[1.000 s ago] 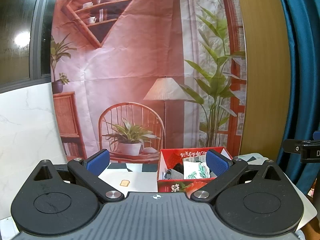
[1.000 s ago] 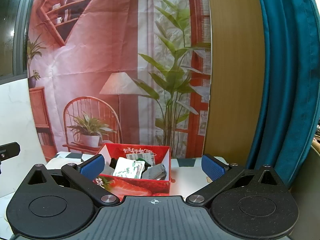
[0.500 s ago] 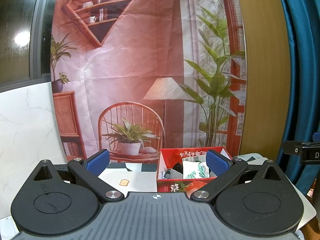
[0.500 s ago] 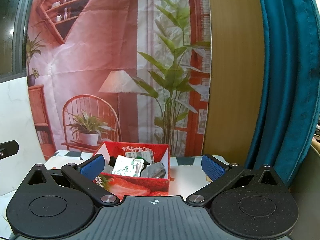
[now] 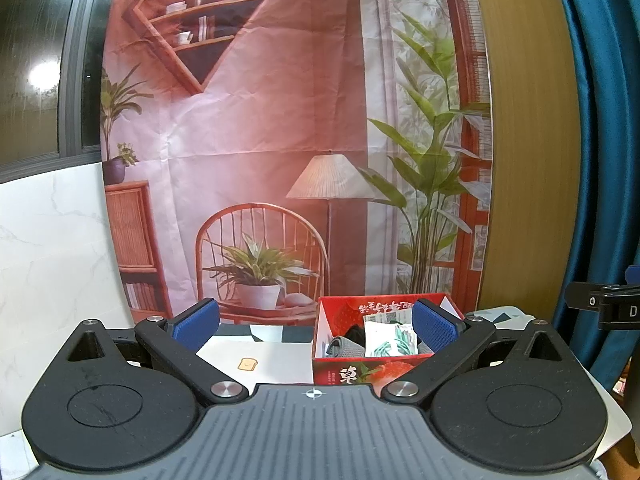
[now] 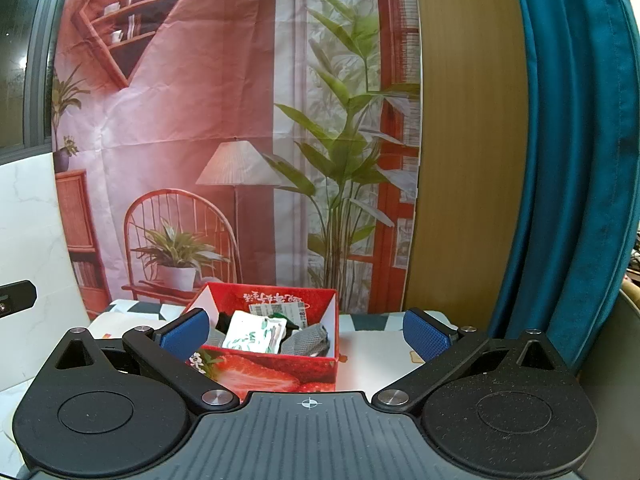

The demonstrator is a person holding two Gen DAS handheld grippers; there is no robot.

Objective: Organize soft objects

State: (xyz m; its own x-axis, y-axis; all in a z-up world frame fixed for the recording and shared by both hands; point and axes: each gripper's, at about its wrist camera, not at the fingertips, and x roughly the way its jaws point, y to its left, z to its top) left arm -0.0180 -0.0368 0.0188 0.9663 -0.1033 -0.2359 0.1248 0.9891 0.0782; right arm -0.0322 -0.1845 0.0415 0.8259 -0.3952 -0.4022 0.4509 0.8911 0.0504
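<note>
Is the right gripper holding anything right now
No, the right gripper is open with nothing between its blue pads, and the white packet lies in the red box beyond it.

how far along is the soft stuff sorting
Looks mostly done: the red strawberry box already holds a white leaf-print packet, grey cloth and something black. Nothing is in hand; left claw and right claw are open and empty. No loose soft items show on the white tabletop.
</note>
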